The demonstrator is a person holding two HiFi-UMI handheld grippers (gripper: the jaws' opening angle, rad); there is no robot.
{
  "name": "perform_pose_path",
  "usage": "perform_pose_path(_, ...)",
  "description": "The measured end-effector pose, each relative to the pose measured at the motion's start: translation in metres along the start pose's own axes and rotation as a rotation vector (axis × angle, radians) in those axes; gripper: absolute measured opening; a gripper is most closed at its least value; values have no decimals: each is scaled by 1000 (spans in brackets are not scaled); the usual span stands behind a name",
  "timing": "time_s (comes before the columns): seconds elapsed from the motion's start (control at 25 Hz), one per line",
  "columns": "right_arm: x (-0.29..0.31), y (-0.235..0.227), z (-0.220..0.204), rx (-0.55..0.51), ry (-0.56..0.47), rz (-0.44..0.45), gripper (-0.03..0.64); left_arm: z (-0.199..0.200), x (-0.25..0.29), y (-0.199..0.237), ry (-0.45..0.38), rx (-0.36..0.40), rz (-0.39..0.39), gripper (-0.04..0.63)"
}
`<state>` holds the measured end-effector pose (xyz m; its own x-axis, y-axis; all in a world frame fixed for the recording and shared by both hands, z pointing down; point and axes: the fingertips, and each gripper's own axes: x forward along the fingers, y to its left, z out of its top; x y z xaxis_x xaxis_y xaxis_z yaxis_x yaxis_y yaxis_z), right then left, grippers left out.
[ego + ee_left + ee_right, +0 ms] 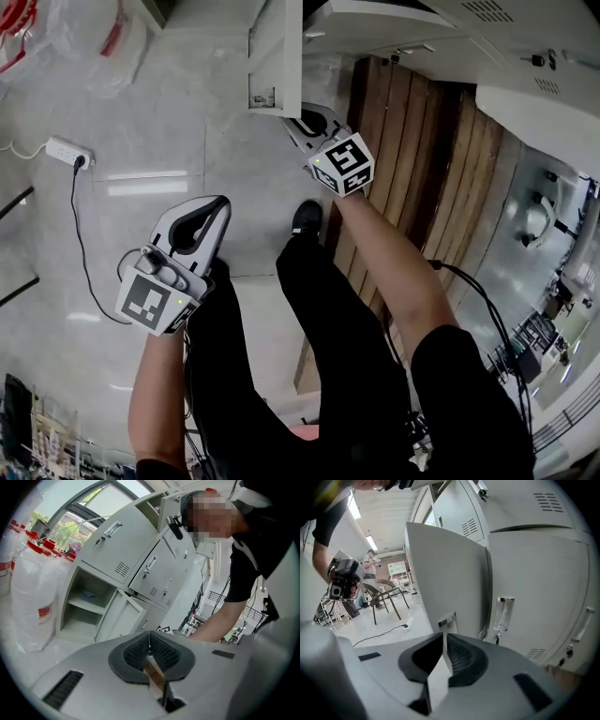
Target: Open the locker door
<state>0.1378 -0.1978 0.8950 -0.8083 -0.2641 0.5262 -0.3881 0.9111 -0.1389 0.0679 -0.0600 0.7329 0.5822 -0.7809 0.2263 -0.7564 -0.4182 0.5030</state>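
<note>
The grey locker door [275, 47] stands swung out from the locker bank [450, 28], seen from above as a narrow panel. My right gripper [305, 122] is at its lower edge. In the right gripper view the door [445, 573] rises straight ahead and its thin edge runs down between the jaws of the right gripper [443, 637], which are shut on it. My left gripper [195, 225] hangs apart over the floor, well left of the door. Its jaws [149, 637] are shut on nothing. The open compartment [86, 602] with a shelf shows in the left gripper view.
A wooden platform [412, 141] lies under the lockers. A power strip [67, 151] and its cable lie on the tiled floor at left. Clear bags [33, 583] stand beside the lockers. A neighbouring door has a recessed handle [505, 613]. A chair [382, 592] stands behind.
</note>
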Motion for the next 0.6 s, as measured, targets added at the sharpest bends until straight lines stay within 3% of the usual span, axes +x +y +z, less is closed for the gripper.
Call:
perform_pose_path(0.32,-68,30,30,47,4,-50,38,31,-15,-30,56,4,-40,18)
perform_pose_path(0.6,-130,76,95,90,-68,-72,38,85,-34,-66,81,60,-75,18)
